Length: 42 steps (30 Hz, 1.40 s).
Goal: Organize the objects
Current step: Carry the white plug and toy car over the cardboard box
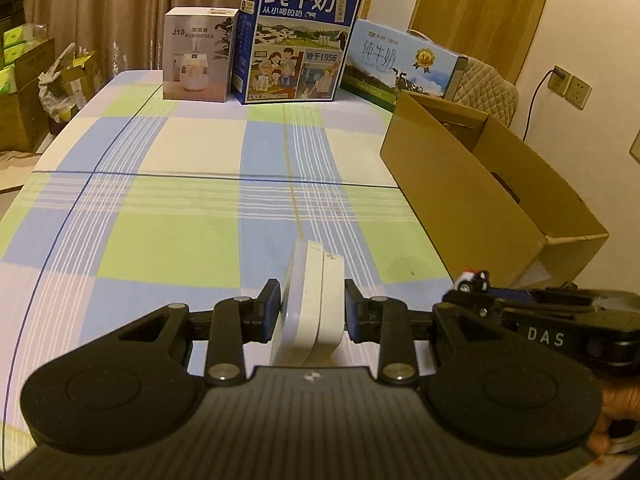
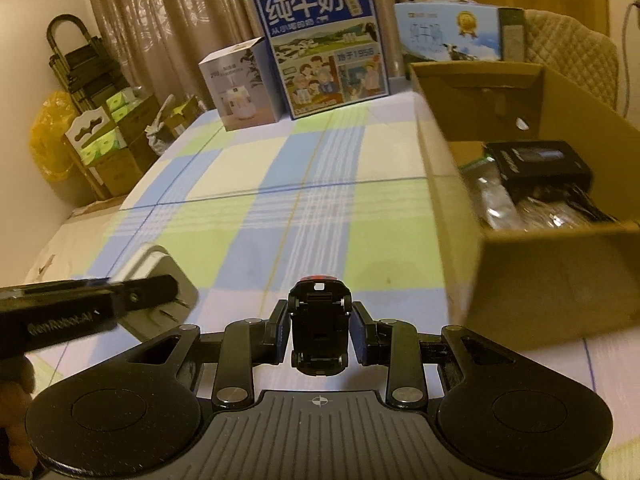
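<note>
Brown curtains (image 1: pixel 120 12) hang behind a tabletop (image 1: pixel 180 208) covered in a blue, green and cream checked cloth. Along its far edge stand a white carton picturing a humidifier (image 1: pixel 198 54), a tall blue milk carton (image 1: pixel 298 40) and a paler milk carton (image 1: pixel 404 62) leaning beside it. An open cardboard box (image 2: pixel 452 168) sits on the right side of the tabletop; inside it lie a black packet (image 2: pixel 540 162) and some clear-wrapped items too blurred to name.

The left tool (image 1: pixel 312 312) is closed on a white, rounded flat case (image 1: pixel 314 300), gripped by its broad faces so that it stands on edge between the blue pads, above the cloth near the front of the tabletop. In the right wrist view the same case shows at the lower left, behind the dark body of the left tool.

The right tool (image 2: pixel 320 330) is closed on a small black toy car (image 2: pixel 320 332), held with its underside towards the camera and a red part at its far end. It sits just left of the cardboard box's near corner, outside the box. In the left wrist view the car peeks out at the right, white and black, close to the box's front wall. Part of a hand (image 1: pixel 618 408) shows at the lower right edge there.
</note>
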{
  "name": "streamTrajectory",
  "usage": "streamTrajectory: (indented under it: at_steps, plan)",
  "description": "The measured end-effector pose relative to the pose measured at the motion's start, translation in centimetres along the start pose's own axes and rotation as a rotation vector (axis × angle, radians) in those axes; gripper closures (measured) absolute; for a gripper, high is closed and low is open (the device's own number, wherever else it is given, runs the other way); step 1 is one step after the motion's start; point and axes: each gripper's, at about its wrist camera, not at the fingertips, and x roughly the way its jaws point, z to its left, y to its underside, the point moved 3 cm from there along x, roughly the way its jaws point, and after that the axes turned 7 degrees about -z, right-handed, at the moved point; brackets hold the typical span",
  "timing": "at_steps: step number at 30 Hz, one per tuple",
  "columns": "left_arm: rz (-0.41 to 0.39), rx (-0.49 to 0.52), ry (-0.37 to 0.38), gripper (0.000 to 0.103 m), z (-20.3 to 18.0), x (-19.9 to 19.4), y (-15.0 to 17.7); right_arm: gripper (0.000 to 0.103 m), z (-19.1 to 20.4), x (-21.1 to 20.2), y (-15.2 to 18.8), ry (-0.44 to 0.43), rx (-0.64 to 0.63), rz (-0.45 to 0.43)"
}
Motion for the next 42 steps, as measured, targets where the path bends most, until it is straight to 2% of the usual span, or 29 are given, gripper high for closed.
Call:
streamTrajectory:
  at_steps: [6, 17, 30, 42]
  plan:
    - [-0.012, -0.012, 0.017, 0.075, -1.8, -2.5, 0.9, 0.075, -1.1, -3.1, 1.3, 0.023, 0.034, -0.012]
    - [-0.044, 0.028, 0.087, 0.075, -7.8, -5.1, 0.4, 0.075, -3.4, -8.2, 1.2, 0.135, -0.03, -0.059]
    - [-0.027, 0.087, 0.176, 0.075, -14.0, -4.9, 0.5, 0.075, -7.2, -12.4, 0.9, 0.2, 0.006, -0.105]
    - [-0.02, 0.118, 0.203, 0.075, -17.1, -4.5, 0.3, 0.075, -9.2, -13.7, 0.7, 0.224, 0.025, -0.119]
